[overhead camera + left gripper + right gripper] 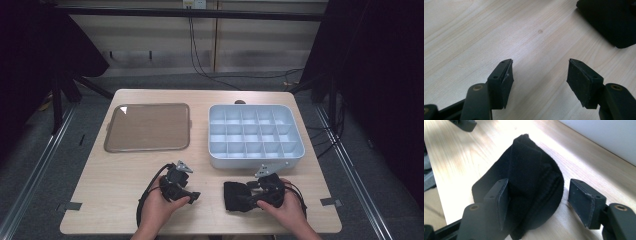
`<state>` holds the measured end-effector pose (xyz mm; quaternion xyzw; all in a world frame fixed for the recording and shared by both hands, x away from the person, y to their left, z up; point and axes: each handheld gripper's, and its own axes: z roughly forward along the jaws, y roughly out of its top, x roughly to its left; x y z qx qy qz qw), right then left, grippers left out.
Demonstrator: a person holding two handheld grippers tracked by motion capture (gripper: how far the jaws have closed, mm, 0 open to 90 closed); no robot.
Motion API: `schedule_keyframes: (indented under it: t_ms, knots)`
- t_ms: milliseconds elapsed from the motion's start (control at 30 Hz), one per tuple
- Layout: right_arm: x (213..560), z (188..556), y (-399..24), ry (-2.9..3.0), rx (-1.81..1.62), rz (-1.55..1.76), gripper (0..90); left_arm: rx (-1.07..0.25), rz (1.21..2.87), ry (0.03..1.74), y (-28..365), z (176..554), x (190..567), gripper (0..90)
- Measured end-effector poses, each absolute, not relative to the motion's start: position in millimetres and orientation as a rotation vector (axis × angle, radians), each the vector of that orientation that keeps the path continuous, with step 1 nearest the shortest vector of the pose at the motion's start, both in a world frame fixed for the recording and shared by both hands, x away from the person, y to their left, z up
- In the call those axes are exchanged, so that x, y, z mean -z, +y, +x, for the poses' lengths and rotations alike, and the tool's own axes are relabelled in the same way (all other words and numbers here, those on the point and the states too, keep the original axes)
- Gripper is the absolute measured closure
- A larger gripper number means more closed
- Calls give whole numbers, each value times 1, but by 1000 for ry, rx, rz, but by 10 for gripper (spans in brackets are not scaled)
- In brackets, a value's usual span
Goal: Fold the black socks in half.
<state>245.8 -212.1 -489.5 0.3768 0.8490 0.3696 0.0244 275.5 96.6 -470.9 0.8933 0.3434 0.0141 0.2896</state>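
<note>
Hovering left gripper [540,82] near table [115,185] edge, jaws half-open, gripping nothing. Straddling black folded cloth [529,185] near-centre with right gripper [539,202], jaws wide, pads not pressing. Advising: centring over fold, closing squarely before lifting.

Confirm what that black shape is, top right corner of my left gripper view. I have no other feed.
Observer: A folded black cloth, lying flat on the table.
Operator: Gripped?
Observer: No. The right tongs stand open with the cloth between the jaws; one pad is clearly apart from it.
Operator: Anything else on the table?
Observer: A white compartment box, all cells empty, and a flat brown tray beside it.
</note>
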Motion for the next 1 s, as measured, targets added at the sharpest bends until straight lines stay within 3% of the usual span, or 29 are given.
schedule_keyframes:
  t_ms: [467, 700, 1000]
  knots:
    - [469, 238, -216, 2561, -1172, 1127, 285, -34, 2380, 909, 96, 275, 470, 371]
    - [488, 242, -221, 2616, -1114, 1184, 294, -35, 2378, 916, 96, 274, 471, 370]
    - [495, 246, -225, 2598, -1182, 1220, 444, -46, 2374, 902, 96, 275, 476, 355]
